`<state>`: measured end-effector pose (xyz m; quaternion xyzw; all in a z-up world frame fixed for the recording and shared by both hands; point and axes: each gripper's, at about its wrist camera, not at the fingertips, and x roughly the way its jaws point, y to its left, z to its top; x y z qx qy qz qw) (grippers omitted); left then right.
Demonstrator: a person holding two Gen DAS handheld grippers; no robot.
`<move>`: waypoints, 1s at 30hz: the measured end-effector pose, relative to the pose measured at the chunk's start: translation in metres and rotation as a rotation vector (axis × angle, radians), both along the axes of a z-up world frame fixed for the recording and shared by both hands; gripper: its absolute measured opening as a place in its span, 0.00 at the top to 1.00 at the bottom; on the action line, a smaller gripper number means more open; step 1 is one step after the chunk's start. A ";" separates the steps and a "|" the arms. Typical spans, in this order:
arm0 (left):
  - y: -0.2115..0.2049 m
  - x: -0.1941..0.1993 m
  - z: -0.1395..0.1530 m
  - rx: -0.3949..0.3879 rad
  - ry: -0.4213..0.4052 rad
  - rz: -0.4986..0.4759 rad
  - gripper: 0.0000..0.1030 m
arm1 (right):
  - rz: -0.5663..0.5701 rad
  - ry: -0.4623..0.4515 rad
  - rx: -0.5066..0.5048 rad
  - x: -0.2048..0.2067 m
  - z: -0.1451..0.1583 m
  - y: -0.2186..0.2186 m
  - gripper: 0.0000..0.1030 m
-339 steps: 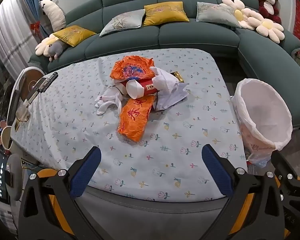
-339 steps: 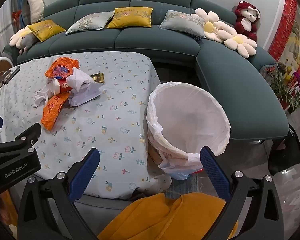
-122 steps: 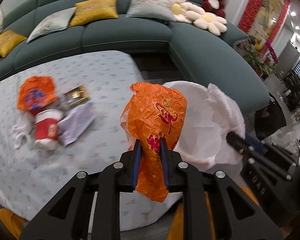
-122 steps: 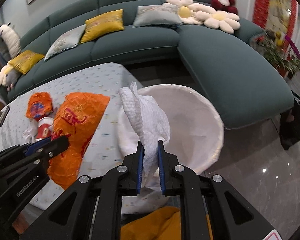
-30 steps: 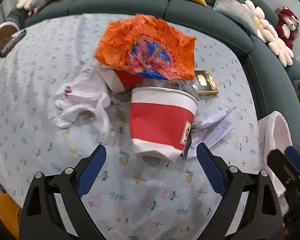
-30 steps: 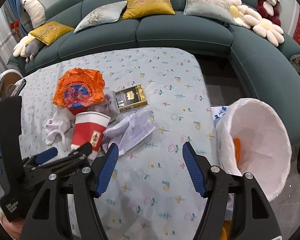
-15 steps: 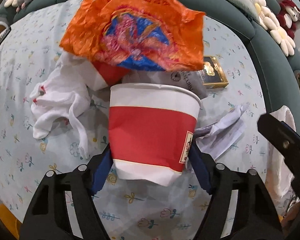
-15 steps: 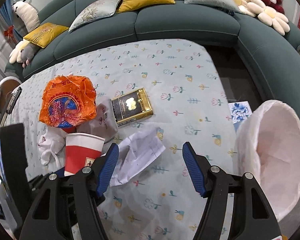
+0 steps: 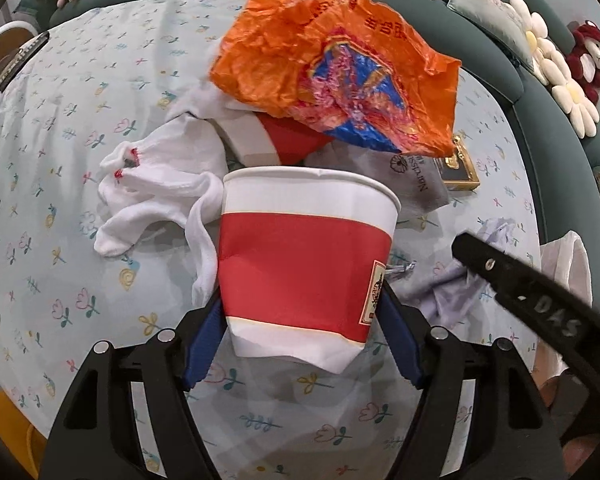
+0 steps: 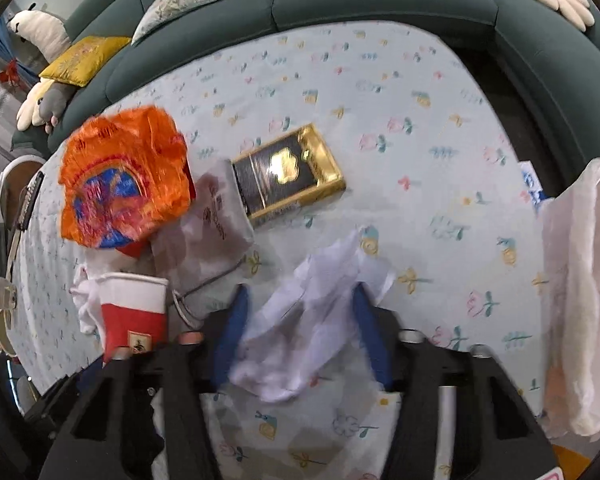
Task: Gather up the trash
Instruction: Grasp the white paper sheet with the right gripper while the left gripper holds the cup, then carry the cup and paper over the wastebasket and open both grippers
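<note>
Down on the flower-printed worktop [image 9: 60, 128], the left gripper [image 9: 302, 344] has its blue pads pressed against both sides of a red-and-white paper cup [image 9: 304, 268]; its jaws have just been closing, and the cup's wall dents slightly at the left pad. A small label runs down the cup's right edge, its print too small to read. Just beyond the cup lies a second red-and-white cup [image 9: 268, 140] on its side, partly under a crumpled orange plastic bag [image 9: 340, 68] with a blue and pink design and red characters near its top edge that cannot be made out. Left of the cups sits a white cloth glove [image 9: 156, 184]. Right of them, a grey pouch [image 9: 416, 184] carries dark lettering that seems to begin "Nur", beside a black and gold box [image 10: 288, 176].

Nearer the right edge, the right gripper [image 10: 304, 336] has just been closing; its blue pads flank a crumpled white paper [image 10: 312, 320], and blur hides whether they press on it. In the left wrist view its black body shows the raised letters "DAS". At the far right edge stands the white bin liner [image 10: 580, 280].
</note>
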<state>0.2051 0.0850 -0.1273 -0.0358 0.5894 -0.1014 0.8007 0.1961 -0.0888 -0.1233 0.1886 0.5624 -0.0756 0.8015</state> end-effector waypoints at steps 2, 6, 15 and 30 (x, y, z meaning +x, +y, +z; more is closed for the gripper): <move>0.003 -0.001 0.002 -0.002 0.002 0.006 0.33 | 0.007 0.006 -0.006 -0.004 0.000 0.002 0.77; 0.007 -0.011 0.010 -0.001 -0.011 0.000 0.33 | 0.012 -0.026 -0.017 -0.019 0.012 -0.001 0.79; -0.022 -0.044 0.049 -0.035 -0.065 -0.057 0.33 | -0.042 -0.107 -0.057 -0.068 0.059 -0.031 0.80; -0.160 -0.116 0.105 -0.059 -0.181 -0.307 0.33 | -0.228 -0.209 -0.132 -0.174 0.118 -0.128 0.79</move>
